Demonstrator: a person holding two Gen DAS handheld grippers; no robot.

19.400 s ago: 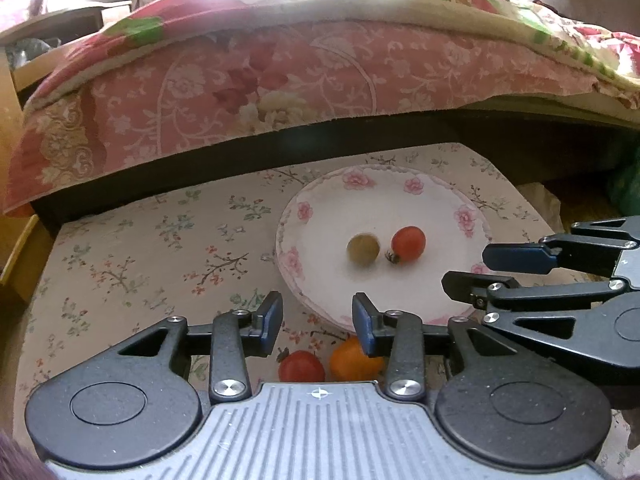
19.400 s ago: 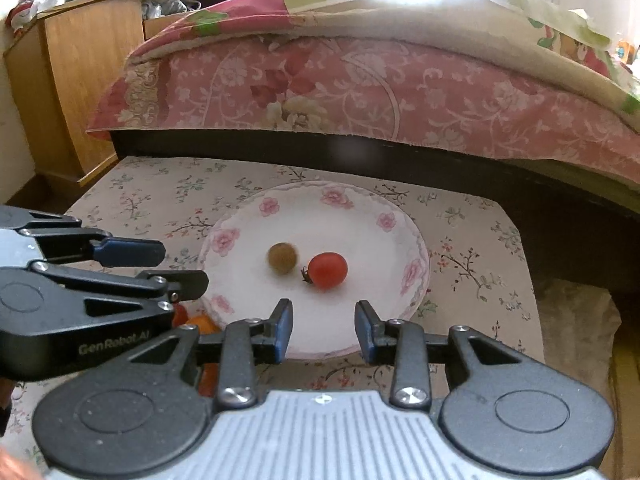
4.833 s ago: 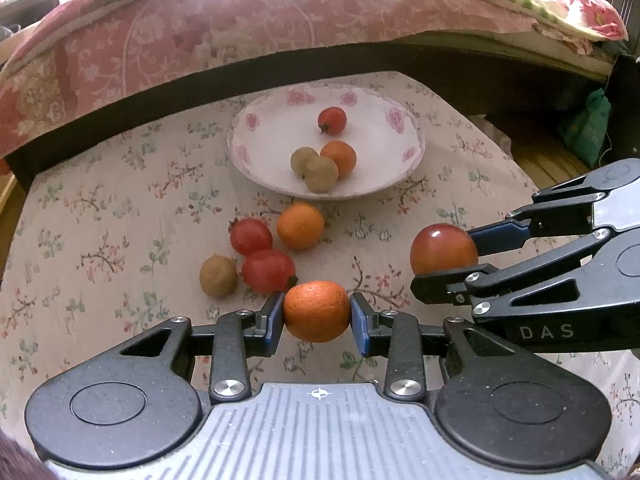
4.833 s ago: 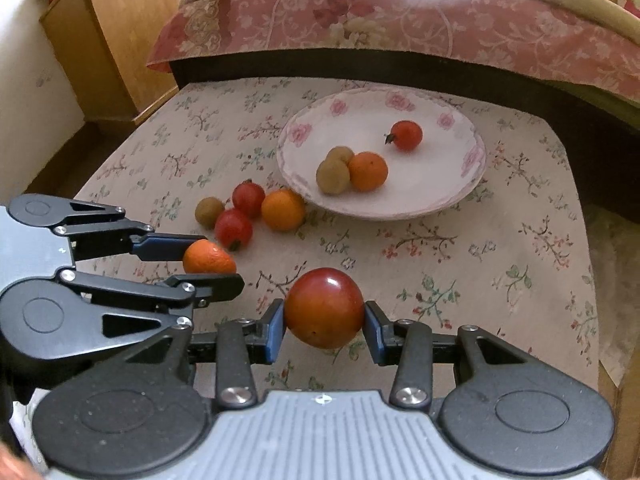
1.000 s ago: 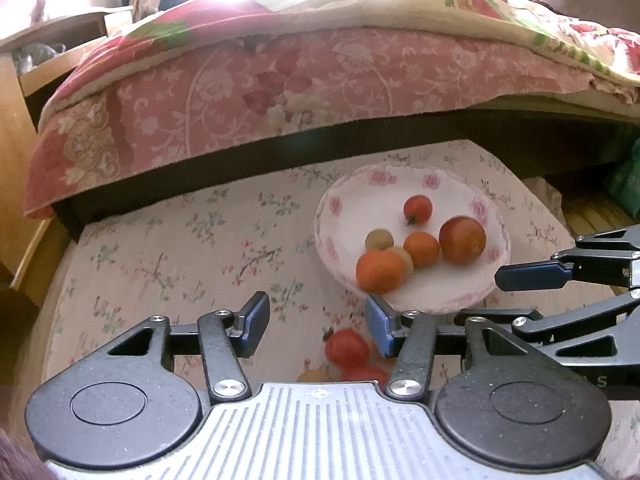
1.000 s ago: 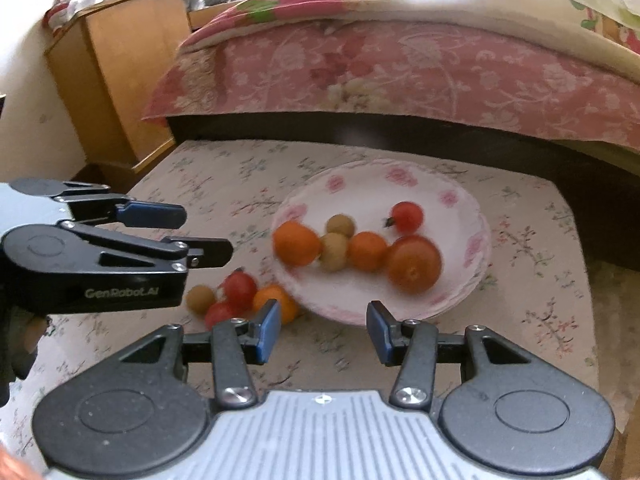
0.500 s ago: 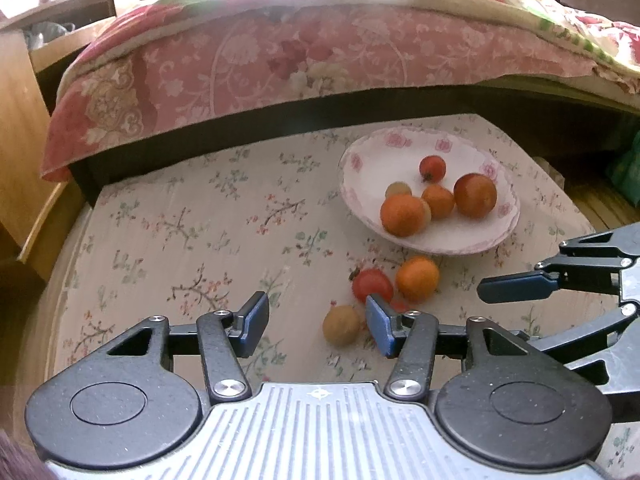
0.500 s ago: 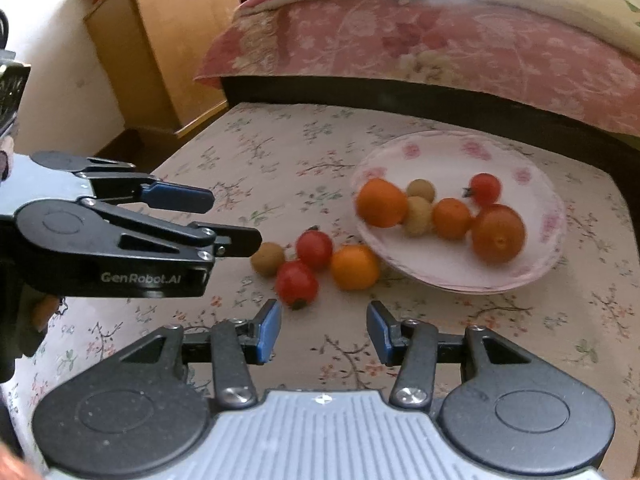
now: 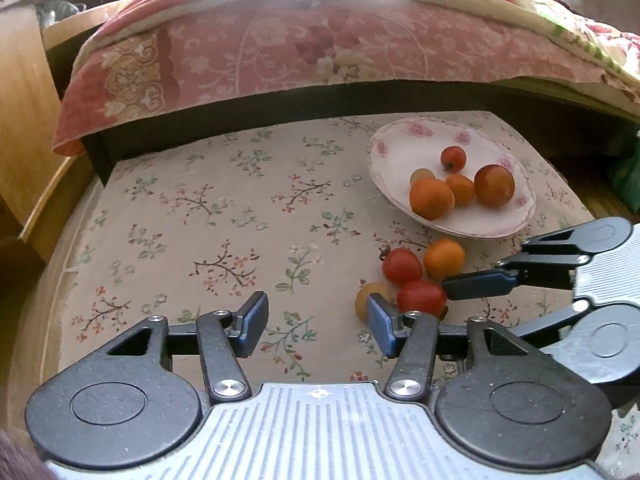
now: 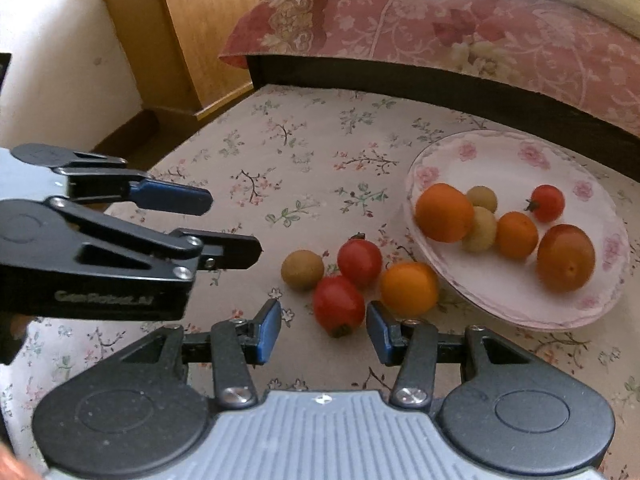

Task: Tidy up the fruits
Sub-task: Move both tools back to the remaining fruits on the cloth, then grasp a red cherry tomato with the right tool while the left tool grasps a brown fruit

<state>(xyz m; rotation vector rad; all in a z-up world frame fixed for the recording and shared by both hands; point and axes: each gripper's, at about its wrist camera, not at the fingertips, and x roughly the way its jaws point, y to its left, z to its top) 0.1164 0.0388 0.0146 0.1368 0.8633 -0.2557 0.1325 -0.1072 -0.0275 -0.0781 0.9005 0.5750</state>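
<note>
Floral cloth covers the low table (image 10: 304,140) by the bed (image 10: 480,28), and both my grippers are back over its near edge, pulled away from the plate (image 10: 516,160) they were leaning over a second ago. My right gripper (image 10: 323,330) stands wide and empty, with the near tomato (image 10: 338,305) just ahead of the gap, almost between the tips. My left gripper (image 9: 316,322) is wide and empty too, over bare cloth, its right finger just short of the brown fruit (image 9: 374,298). The big orange (image 10: 444,213) and the large red fruit (image 10: 566,258) I carried a few seconds ago now lie on the plate with four smaller ones, so six are in. Four are left on the cloth, clustered near the plate's near-left rim: two tomatoes, the small orange (image 10: 409,289) and the brown fruit. By my reckoning the job is past halfway, and the near tomato is the obvious next pick for my right. Both grippers point toward the bed, held low and roughly level, the left one well to the left of the cluster.
</note>
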